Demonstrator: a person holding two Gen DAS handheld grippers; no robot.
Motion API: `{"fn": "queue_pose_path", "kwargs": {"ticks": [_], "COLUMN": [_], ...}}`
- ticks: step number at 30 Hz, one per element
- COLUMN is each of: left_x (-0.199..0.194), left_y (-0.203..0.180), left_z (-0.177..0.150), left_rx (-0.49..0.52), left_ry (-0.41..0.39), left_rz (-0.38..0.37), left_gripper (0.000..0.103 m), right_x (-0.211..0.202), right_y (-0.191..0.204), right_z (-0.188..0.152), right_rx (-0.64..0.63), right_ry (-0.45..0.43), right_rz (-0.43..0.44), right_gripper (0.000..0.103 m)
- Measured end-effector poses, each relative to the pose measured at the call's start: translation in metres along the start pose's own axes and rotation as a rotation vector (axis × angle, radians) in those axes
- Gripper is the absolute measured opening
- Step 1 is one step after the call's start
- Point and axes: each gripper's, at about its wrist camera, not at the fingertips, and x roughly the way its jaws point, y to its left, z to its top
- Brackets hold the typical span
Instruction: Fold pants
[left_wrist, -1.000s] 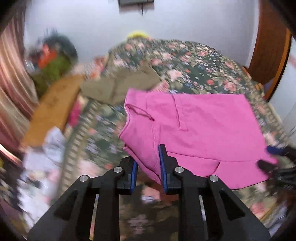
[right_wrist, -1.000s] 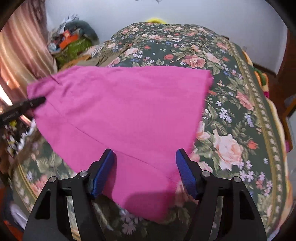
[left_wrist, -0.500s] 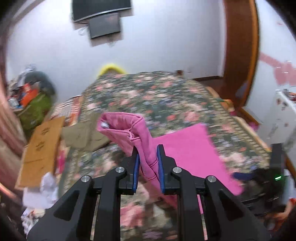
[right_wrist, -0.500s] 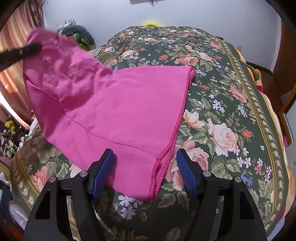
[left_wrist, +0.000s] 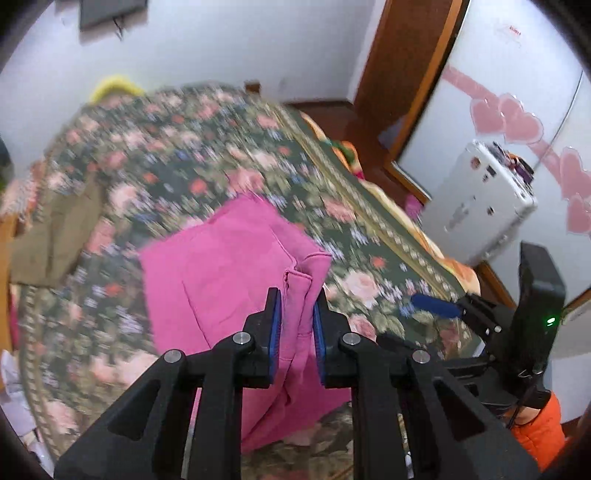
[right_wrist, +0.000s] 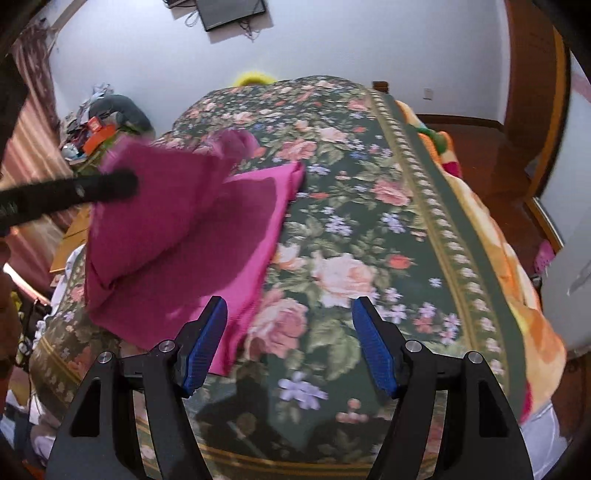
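The pink pants (left_wrist: 221, 277) lie partly spread on the floral bed (left_wrist: 207, 155). My left gripper (left_wrist: 297, 295) is shut on a bunched fold of their waist edge and holds it raised above the rest of the fabric. In the right wrist view that lifted part of the pants (right_wrist: 192, 229) hangs folded over the flat part, with a left gripper finger (right_wrist: 74, 192) on it. My right gripper (right_wrist: 290, 306) stands open over the bare bedspread, its left pad (right_wrist: 207, 343) just beside the hem, nothing between its fingers. One of its blue pads (left_wrist: 436, 306) also shows at the right of the left wrist view.
An olive garment (left_wrist: 55, 236) lies on the bed's far left side. A white appliance (left_wrist: 480, 206) and a wooden door frame (left_wrist: 399, 85) stand right of the bed. An orange sleeve (left_wrist: 539, 432) shows at lower right. Clutter (right_wrist: 96, 129) is piled at the left wall.
My left gripper lifted the waist edge off the bed and carried it rightward over the rest of the pants. The right gripper drifted right, off the fabric, still open.
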Motion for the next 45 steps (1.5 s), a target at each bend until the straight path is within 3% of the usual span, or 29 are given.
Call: {"fn": "queue_pose_path", "kwargs": {"ticks": [5, 9, 10, 13, 14, 16, 21, 30, 33, 36, 38, 45], "left_x": [0.033, 0.036, 0.034, 0.014, 0.009, -0.001, 0.006, 0.087, 0.122, 0.148, 0.145, 0.113], "left_y": [-0.008, -0.017, -0.014, -0.002, 0.003, 0.017, 0.065, 0.134, 0.142, 0.141, 0.141, 0.166], "left_z": [-0.015, -0.016, -0.013, -0.001, 0.003, 0.012, 0.038, 0.073, 0.068, 0.055, 0.047, 0.023], "left_rx": [0.011, 0.055, 0.054, 0.044, 0.041, 0.030, -0.019, 0.006, 0.048, 0.143, 0.157, 0.062], "left_ry": [0.118, 0.183, 0.184, 0.115, 0.088, 0.050, 0.038, 0.159, 0.247, 0.278, 0.237, 0.228], "left_rz": [-0.058, -0.054, -0.057, -0.038, -0.019, 0.022, 0.127, 0.308, 0.306, 0.413, 0.414, 0.423], "left_gripper": [0.016, 0.019, 0.024, 0.057, 0.064, 0.065, 0.070, 0.071, 0.071, 0.073, 0.075, 0.081], "right_x": [-0.003, -0.004, -0.005, -0.008, -0.009, -0.011, -0.001, 0.046, 0.044, 0.044, 0.044, 0.033], "right_y": [-0.008, -0.010, -0.010, -0.008, -0.007, -0.004, 0.009, 0.019, 0.007, 0.001, -0.002, 0.001], "right_z": [-0.004, -0.004, -0.004, 0.001, 0.003, 0.009, 0.020, -0.002, -0.006, -0.004, -0.002, 0.009], "right_rx": [0.018, 0.026, 0.030, 0.035, 0.036, 0.033, 0.015, 0.001, 0.047, 0.074, 0.092, 0.068], "right_ry": [0.001, 0.001, -0.002, -0.011, -0.015, -0.033, -0.033, 0.071, 0.064, 0.073, 0.080, 0.059], "right_rz": [-0.007, -0.009, -0.007, 0.010, 0.014, 0.025, 0.043, 0.052, 0.084, 0.113, 0.110, 0.036], "right_gripper": [0.067, 0.067, 0.067, 0.067, 0.067, 0.067, 0.067, 0.068, 0.071, 0.072, 0.072, 0.072]}}
